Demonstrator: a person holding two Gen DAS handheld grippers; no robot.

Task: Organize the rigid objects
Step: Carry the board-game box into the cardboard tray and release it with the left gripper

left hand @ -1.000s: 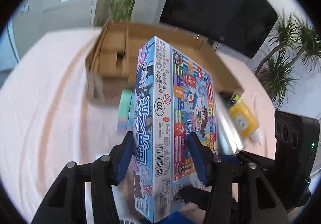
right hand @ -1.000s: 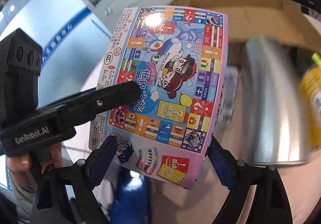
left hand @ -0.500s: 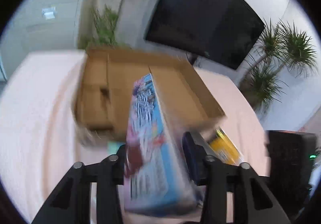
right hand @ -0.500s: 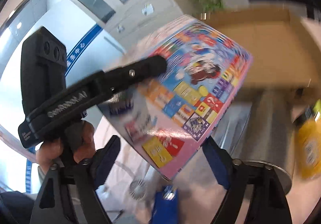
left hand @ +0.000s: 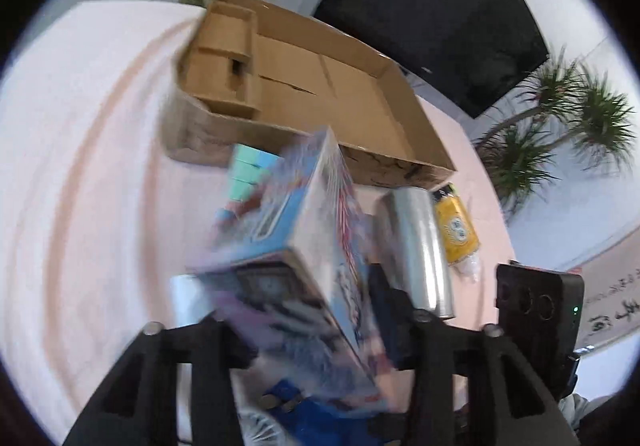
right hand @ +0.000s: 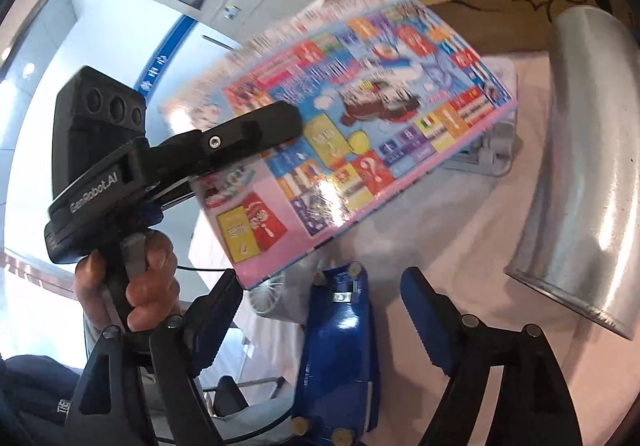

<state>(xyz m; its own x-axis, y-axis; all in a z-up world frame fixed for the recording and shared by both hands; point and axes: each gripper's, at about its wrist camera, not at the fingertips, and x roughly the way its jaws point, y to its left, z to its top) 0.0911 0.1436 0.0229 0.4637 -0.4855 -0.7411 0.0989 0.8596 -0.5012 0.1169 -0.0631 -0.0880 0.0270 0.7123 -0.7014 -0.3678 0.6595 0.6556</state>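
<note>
On the pink table [left hand: 88, 150] we see the cardboard box [left hand: 352, 98] lying open, its near wall just beyond everything else. Our left gripper [left hand: 308, 310] is clamped on the game box [right hand: 360, 126], holding it tilted in the air above the table (motion blur smears its print), the hand [right hand: 132, 274] wrapped around the handle. A metal can [right hand: 588, 166] lies on its side near the cardboard box, a yellow bottle [left hand: 456, 226] just beside it. Our right gripper [right hand: 320, 310] hangs under the game box, jaws spread with nothing between them, above a blue toy car [right hand: 340, 358].
</note>
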